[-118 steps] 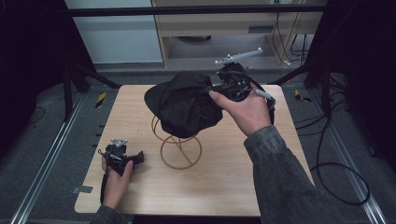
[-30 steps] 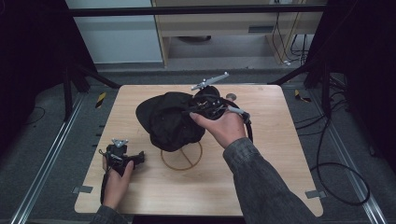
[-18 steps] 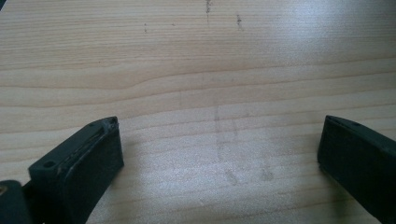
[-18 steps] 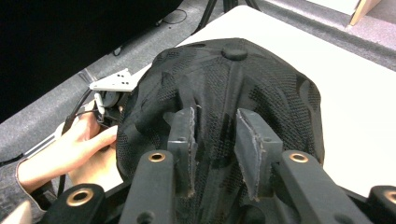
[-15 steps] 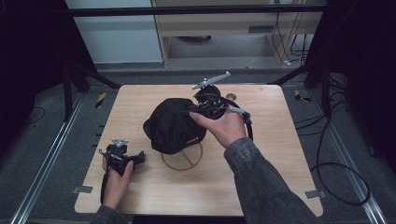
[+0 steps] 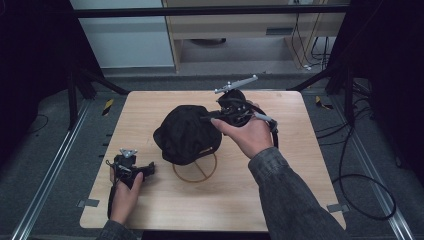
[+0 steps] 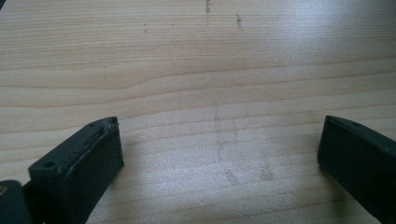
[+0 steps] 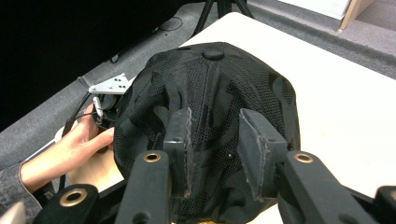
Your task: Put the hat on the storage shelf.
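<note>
High view: black cap (image 6: 186, 134) on wire stand (image 6: 195, 170) — right claw (image 6: 212, 119) jaws just opening, cap loose between. Left claw (image 6: 145, 169) open, idle on table (image 6: 300, 165). Risk: snagged mesh tips stand.

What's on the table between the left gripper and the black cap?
Nothing: in the high view, only bare wood lies between the left gripper and the cap. The left gripper view also shows bare table ahead of its open jaws.

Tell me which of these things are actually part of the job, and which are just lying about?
In the job:
black cap
wire stand under it
right gripper, jaws just been opening at the cap's back

Lying about:
left gripper, open, resting on the table
yellow-and-black strip on the floor
</note>
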Action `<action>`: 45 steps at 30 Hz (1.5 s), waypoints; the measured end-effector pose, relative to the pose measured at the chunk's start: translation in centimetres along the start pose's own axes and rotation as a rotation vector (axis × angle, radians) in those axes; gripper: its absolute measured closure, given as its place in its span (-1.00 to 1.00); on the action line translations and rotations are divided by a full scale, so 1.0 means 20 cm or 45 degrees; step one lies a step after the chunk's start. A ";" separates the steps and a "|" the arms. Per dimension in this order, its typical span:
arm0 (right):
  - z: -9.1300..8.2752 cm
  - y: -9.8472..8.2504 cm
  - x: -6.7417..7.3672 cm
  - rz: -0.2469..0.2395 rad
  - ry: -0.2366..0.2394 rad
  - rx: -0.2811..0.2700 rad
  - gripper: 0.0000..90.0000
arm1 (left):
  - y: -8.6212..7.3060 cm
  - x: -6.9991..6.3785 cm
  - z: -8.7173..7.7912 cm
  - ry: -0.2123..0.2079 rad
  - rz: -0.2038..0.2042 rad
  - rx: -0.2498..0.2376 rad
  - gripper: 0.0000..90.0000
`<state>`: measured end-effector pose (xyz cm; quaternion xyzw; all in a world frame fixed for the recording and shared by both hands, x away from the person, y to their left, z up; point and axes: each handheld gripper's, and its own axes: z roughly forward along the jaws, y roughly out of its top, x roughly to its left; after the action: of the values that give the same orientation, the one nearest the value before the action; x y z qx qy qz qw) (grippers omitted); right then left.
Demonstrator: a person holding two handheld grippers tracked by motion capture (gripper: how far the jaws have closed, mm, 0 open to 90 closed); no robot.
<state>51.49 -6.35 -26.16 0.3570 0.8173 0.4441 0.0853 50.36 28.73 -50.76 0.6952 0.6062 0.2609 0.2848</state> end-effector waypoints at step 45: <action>-0.19 -0.05 0.01 -0.029 -0.100 -0.046 -0.37 | 0.00 0.00 0.00 0.000 -0.001 0.000 -1.00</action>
<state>49.07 -9.07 -24.65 0.3633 0.8092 0.4435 0.1287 50.37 28.72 -50.76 0.6950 0.6064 0.2609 0.2849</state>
